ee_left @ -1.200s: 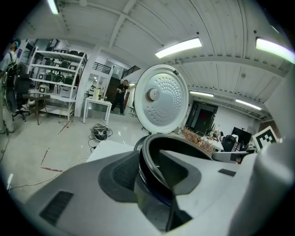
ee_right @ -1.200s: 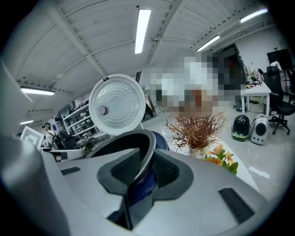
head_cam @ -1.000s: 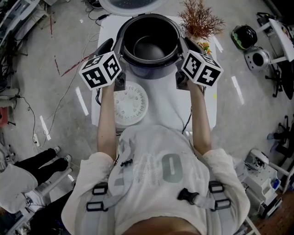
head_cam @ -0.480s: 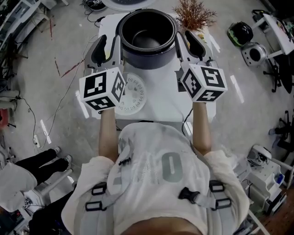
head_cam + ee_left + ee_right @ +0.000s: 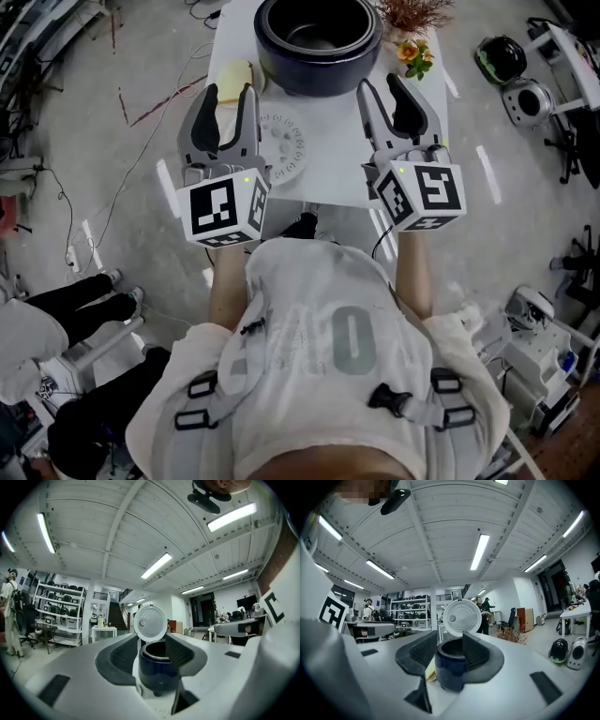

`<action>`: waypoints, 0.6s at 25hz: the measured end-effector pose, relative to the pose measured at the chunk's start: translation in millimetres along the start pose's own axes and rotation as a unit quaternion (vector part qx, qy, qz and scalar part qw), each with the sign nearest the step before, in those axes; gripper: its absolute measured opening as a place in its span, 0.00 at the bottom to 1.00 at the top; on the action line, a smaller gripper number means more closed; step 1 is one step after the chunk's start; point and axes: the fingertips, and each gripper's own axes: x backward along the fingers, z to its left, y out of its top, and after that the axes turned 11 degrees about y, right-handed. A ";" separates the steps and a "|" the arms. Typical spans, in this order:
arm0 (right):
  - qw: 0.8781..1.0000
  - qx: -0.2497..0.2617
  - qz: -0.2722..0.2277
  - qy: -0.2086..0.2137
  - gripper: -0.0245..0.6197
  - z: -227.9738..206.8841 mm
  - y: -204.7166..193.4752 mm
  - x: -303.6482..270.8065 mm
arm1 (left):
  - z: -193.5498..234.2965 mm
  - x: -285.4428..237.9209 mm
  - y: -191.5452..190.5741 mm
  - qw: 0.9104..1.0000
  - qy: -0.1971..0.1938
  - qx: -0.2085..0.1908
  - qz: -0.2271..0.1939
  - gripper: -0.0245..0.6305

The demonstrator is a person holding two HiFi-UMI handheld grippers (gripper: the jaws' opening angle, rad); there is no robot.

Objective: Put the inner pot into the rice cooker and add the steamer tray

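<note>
**Both hand-held grippers drawn back; inner pot (image 5: 317, 36) left seated**

Both hand-held grippers have come away from the rim of the rice cooker (image 5: 319, 82), where they flanked it a second ago. They now sit nearer the person, over the front half of the desk (image 5: 337, 173).

The left hand-held gripper (image 5: 230, 96) is about half open and its jaws are opening. Its own view shows nothing between the pads, only the cooker standing beyond them with its white lid (image 5: 150, 623) raised.

Just right of that gripper, the white perforated steamer tray (image 5: 284, 148) lies flat on the desk, untouched, in front of the cooker and apart from it.

Further back, the dark inner pot sits down inside the cooker body with its mouth open to the ceiling. It looks level, so the first half of the task reads as done.

The right hand-held gripper (image 5: 380, 86) matches the left: roughly half open, jaws opening, empty. The cooker and its lid (image 5: 462, 617) show past its pads.

With both grippers free, the tray is probably the next thing to fetch, and the left one is the closer to it. A thin flat disc lying on the desk gives little edge to pinch, so that pick-up looks like the awkward part.
</note>
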 end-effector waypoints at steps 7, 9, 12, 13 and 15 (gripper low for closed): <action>1.000 -0.015 0.017 0.015 0.29 39.8 -31.9 32.7 | 25.3 50.0 -12.3 0.999 0.032 0.010 0.000 0.31; 0.999 -0.021 0.022 0.019 0.29 49.1 -39.3 37.2 | 34.6 60.0 -17.1 0.999 0.043 0.017 0.005 0.31; 0.999 -0.031 0.026 0.026 0.29 59.1 -47.6 40.1 | 44.7 69.4 -24.9 0.998 0.053 0.017 0.014 0.31; 0.999 -0.034 0.028 0.029 0.29 61.7 -49.4 40.0 | 47.6 71.3 -26.7 0.998 0.056 0.018 0.016 0.31; 0.998 -0.037 0.031 0.033 0.29 65.5 -51.6 37.6 | 53.3 72.9 -29.1 0.998 0.062 0.024 0.019 0.31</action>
